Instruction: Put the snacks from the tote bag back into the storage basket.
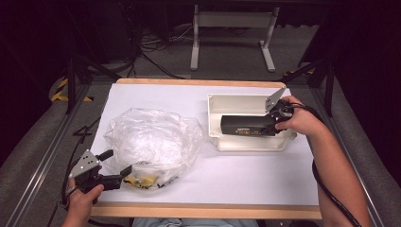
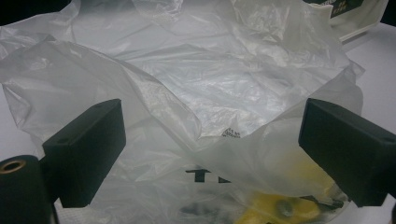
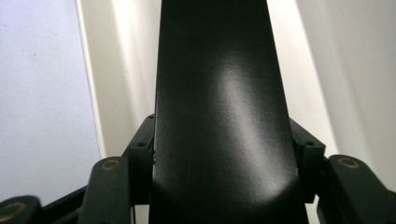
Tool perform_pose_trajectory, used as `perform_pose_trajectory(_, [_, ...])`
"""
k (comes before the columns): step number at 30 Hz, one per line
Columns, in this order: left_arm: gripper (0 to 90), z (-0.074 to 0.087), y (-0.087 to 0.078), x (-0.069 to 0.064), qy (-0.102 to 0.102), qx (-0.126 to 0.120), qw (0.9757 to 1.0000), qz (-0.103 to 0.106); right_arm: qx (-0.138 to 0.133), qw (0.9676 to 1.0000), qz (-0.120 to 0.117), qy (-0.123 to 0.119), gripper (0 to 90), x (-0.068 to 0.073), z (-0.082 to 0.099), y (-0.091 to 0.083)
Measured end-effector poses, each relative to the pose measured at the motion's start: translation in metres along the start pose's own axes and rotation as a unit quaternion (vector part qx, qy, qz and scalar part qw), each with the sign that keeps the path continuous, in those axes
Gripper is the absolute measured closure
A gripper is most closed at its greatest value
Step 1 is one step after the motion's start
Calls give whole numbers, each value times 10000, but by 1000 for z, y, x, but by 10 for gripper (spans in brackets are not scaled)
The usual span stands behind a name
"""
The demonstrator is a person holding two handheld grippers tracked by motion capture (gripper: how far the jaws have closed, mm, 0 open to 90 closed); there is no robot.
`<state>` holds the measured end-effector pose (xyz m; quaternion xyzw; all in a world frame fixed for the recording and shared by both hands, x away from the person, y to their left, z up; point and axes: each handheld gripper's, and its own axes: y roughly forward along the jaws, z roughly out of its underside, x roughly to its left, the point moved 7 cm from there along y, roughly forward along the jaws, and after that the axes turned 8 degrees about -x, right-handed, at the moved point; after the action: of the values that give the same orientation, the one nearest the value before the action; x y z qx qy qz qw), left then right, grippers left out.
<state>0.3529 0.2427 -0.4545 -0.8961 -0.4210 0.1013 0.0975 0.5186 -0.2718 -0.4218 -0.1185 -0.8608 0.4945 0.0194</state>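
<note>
A crumpled clear plastic bag [image 1: 151,142] lies on the left half of the white table, with something yellow [image 1: 143,180] inside its near edge. My left gripper [image 1: 116,166] is open at the bag's near left side; in the left gripper view the bag [image 2: 196,93] spreads between and beyond the two fingers [image 2: 86,151], and the yellow item [image 2: 275,207] shows low down. A long black box [image 1: 248,125] lies in a white tray [image 1: 250,144] at the right. My right gripper [image 1: 274,122] is shut on the black box [image 3: 224,116] at its right end.
The table [image 1: 236,175] is covered in white paper with a wooden front edge [image 1: 208,210]. Beyond the far edge stand a white frame's legs [image 1: 231,33] and cables on the floor. Dark stands flank both sides of the table.
</note>
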Motion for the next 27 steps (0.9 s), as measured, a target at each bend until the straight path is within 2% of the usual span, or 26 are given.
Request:
perform_pose_trajectory(3, [83,0,0,0,1,-3,10000,-6,44,9999,-54,103,425,0,2,0])
perform_pose_trajectory(10, [83,1,-1,0,-3,-1,10000,-22,102,9998,-91,117,423,-1,3,2])
perform_pose_trajectory(13, [83,1,-1,0,3,20,10000,-37,168,9997,-159,13,422,-3,5,3])
perform_pose_trajectory(17, [83,1,-2,0,14,31,10000,-51,210,9996,-132,-135,421,-6,4,4])
perform_pose_trajectory(27, [83,5,-8,-1,-15,53,9999,-117,493,9983,-95,-279,411,-13,5,10])
